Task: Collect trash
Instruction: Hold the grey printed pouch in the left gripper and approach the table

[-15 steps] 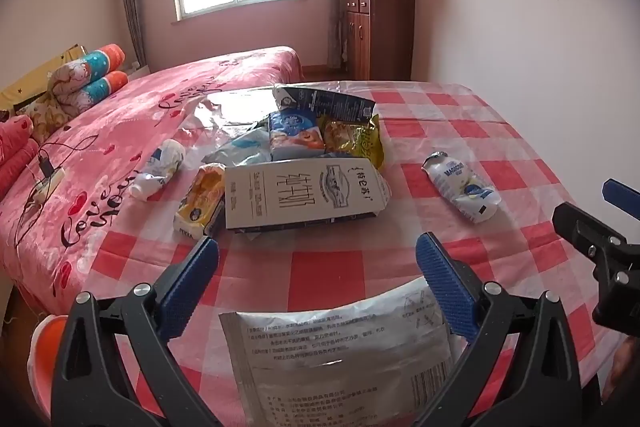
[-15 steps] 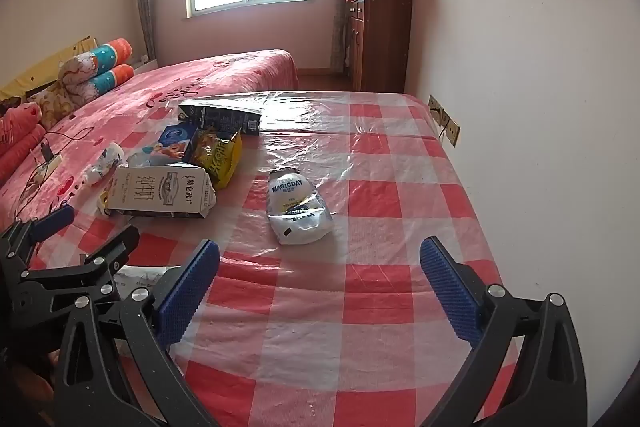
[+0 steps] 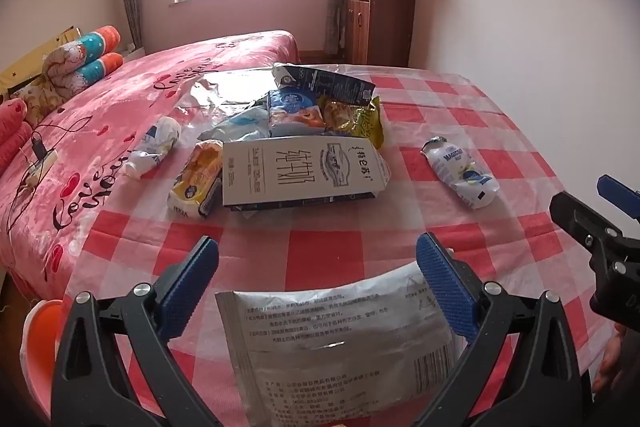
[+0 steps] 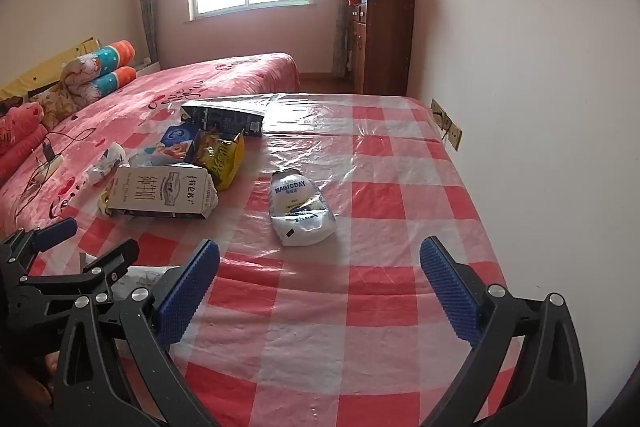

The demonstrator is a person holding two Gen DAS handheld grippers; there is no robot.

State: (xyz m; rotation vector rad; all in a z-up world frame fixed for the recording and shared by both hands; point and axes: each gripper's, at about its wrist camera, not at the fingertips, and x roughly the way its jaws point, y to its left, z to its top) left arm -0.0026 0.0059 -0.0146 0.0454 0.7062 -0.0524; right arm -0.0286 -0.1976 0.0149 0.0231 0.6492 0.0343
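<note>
Trash lies on a red-checked table [image 3: 360, 251]. A white milk carton [image 3: 300, 171] sits mid-table with snack wrappers [image 3: 296, 111] behind it, a yellow wrapper [image 3: 196, 179] at its left and a crumpled white cup [image 3: 154, 147] further left. A white pouch [image 3: 460, 171] lies to the right; it also shows in the right wrist view [image 4: 298, 207]. My left gripper [image 3: 318, 279] is open over a silver printed packet [image 3: 340, 339] at the near edge, not gripping it. My right gripper [image 4: 320, 287] is open and empty above bare cloth, short of the pouch.
A pink bed [image 3: 140, 99] adjoins the table's left side, with a cable and charger [image 3: 40, 155] on it. An orange bin [image 3: 36, 331] stands low at the left. A wall [image 4: 540, 107] with a socket [image 4: 448, 127] runs along the right. A wooden cabinet [image 4: 384, 39] stands at the back.
Both grippers have shifted only slightly; nothing was picked up or moved.
</note>
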